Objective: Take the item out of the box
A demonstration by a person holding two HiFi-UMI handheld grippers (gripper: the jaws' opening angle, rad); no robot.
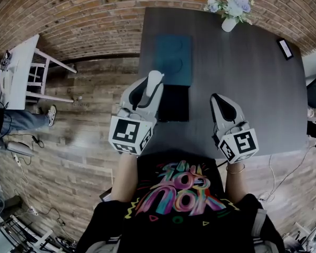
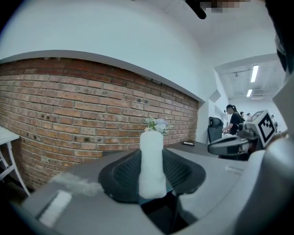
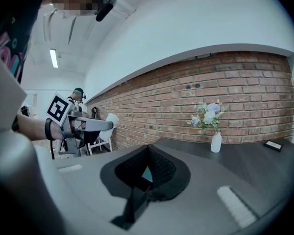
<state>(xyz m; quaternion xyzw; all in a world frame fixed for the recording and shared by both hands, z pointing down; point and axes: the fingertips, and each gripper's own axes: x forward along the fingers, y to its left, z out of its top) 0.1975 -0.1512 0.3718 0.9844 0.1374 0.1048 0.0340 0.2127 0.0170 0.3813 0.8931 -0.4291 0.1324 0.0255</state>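
1. The left gripper (image 1: pixel 149 88) points forward, away from the person, at the left edge of the dark table (image 1: pixel 242 78), with the bare forearm stretched out behind it.
2. Its jaws are clamped on a white cylindrical item (image 1: pixel 154 78), which stands upright between the pads and pokes out above them.
3. The item is held just left of the open black box (image 1: pixel 174 103), whose teal lid (image 1: pixel 174 59) lies beyond it.
4. The right gripper (image 1: pixel 219 99) also points forward over the table's near side, with its jaws together and nothing in them.

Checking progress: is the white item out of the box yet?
Out: the left tool grips the white item beside the box, not inside it.
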